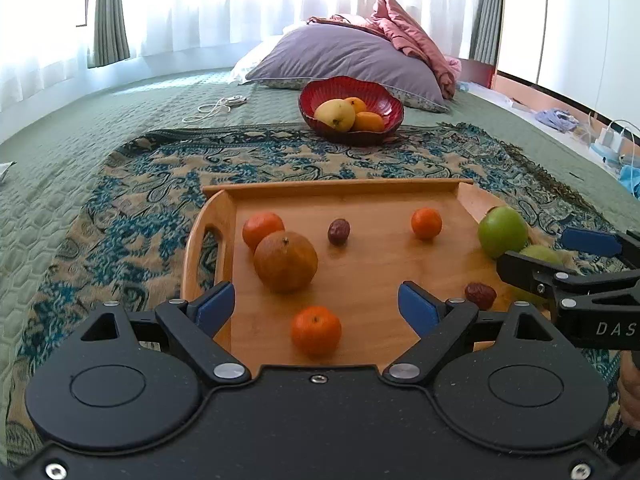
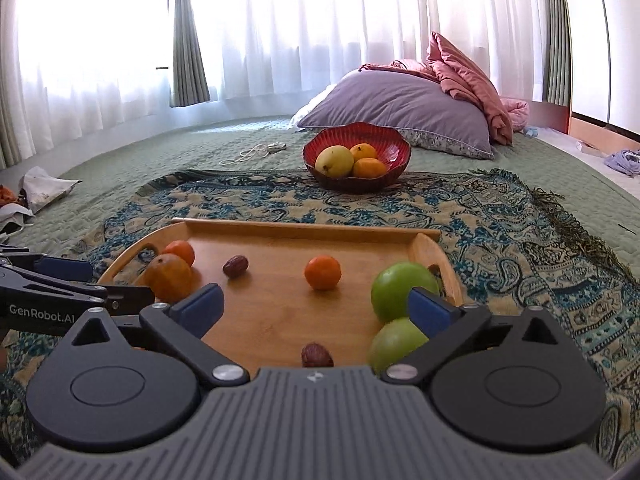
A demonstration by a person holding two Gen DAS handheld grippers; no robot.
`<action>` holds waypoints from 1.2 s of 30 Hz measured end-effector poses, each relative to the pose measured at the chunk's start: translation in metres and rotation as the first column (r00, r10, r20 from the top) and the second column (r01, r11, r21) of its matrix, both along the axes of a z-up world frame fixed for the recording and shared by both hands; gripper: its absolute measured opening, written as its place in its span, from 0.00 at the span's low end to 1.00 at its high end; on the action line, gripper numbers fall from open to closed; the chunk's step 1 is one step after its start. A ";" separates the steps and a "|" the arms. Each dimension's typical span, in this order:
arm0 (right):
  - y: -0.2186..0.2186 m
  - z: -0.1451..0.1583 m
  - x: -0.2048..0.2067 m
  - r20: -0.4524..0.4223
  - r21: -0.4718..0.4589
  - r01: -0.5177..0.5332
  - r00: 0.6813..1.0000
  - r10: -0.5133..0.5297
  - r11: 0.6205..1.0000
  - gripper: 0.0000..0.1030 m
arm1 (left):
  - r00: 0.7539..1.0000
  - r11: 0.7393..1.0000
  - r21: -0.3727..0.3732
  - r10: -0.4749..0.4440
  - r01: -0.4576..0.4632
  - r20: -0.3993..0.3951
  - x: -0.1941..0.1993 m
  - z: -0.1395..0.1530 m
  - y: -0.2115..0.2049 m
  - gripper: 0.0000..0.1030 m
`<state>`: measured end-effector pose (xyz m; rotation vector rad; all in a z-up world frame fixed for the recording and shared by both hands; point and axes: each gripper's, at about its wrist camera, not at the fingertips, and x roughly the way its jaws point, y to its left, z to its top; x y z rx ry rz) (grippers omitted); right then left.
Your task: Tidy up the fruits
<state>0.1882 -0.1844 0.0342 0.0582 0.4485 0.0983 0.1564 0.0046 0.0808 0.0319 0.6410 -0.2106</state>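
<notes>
two grippers hang open and empty over the wooden tray point(image 1: 224, 216). we centre the left gripper point(image 1: 316, 306) on the small orange point(image 1: 316, 331) at six o'clock, close gently, then carry it to the red bowl point(image 1: 352, 110) at twelve.

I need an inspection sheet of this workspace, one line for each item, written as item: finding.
Surface: patterned cloth over a green bedspread.
Job's things: wooden tray with three small oranges, one large orange, two dates, two green apples at its right end; red bowl beyond it holds a yellow fruit and two oranges.
Clutter: crumpled bags, far left.
Grippers: left gripper open, empty; right gripper open, empty.
Cables: white cord on bedspread.
Surroundings: pillow, pink quilt, curtains.
</notes>
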 end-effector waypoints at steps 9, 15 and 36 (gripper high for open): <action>0.007 -0.016 -0.025 0.001 -0.030 -0.004 1.000 0.004 1.000 1.00 | 1.000 1.000 0.017 0.017 -0.017 0.014 -0.029 -0.013 0.004 0.86; 0.006 -0.027 -0.039 -0.009 -0.023 0.005 1.000 -0.005 1.000 1.00 | 0.999 0.999 0.024 0.029 -0.028 -0.015 -0.040 -0.030 0.006 0.86; 0.014 -0.081 -0.031 -0.099 -0.005 0.056 0.994 -0.057 0.998 1.00 | 0.992 0.993 0.049 0.114 -0.112 -0.047 -0.031 -0.074 0.010 0.93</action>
